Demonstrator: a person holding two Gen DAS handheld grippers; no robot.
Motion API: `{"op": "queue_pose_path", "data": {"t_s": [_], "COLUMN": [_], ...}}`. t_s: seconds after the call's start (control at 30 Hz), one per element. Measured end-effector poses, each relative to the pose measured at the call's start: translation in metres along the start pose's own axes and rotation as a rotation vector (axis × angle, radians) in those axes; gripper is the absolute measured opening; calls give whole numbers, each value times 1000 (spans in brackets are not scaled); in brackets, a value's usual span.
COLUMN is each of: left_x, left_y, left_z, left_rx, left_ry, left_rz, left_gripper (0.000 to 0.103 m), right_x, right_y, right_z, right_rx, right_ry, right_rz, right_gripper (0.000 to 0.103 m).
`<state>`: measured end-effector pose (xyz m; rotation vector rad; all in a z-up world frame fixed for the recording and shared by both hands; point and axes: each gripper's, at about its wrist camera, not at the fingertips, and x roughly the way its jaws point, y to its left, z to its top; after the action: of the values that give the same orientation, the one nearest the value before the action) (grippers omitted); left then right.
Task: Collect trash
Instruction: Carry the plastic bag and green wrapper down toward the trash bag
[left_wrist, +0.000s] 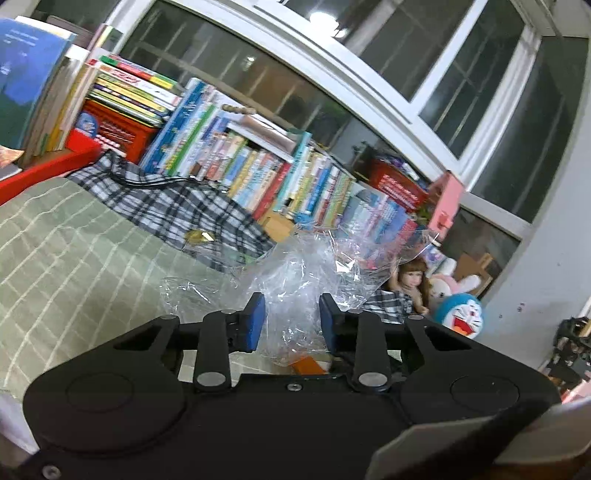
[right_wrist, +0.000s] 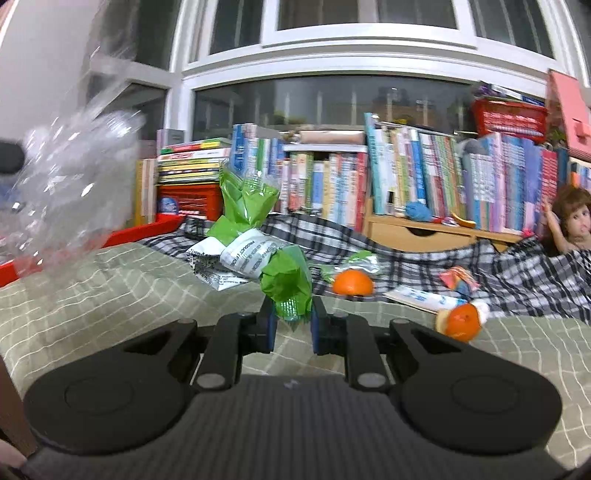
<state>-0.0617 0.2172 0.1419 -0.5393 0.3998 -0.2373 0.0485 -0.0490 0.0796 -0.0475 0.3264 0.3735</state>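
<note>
right gripper (right_wrist: 292, 325) pinching the crumpled green-and-white wrapper (right_wrist: 258, 258), lifted over the green checked bedspread (right_wrist: 92, 288). left gripper (left_wrist: 291, 321) clamped loosely on the clear plastic bag (left_wrist: 303, 280). both light, soft, slippery, probably best bunched at a thick fold.

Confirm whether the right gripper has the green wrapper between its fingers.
Yes, the green wrapper sits pinched between the right gripper pads above the bed.

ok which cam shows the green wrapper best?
Right wrist: the green wrapper is centred and sharp, its lower end between the right gripper pads. The left wrist view doesn't show it, only clear plastic.
</note>
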Motion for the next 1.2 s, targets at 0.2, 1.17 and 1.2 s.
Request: {"op": "queue_pose_path", "data": {"t_s": [0.2, 1.17, 1.2], "left_x": [9, -48, -52], "left_y": [4, -33, -33], "left_z": [-8, -98, -101], "left_rx": [14, 88, 90], "left_ry": [26, 198, 208], "left_rz": [34, 109, 112], "left_gripper": [30, 30, 30], "right_x": [-16, -140, -144], "right_y": [-9, -33, -33], "right_z": [1, -46, -49], "right_rx": [-13, -22, -25], "right_ry": [0, 159, 169], "right_rz": [-2, 87, 84], "right_gripper": [22, 24, 24]}}
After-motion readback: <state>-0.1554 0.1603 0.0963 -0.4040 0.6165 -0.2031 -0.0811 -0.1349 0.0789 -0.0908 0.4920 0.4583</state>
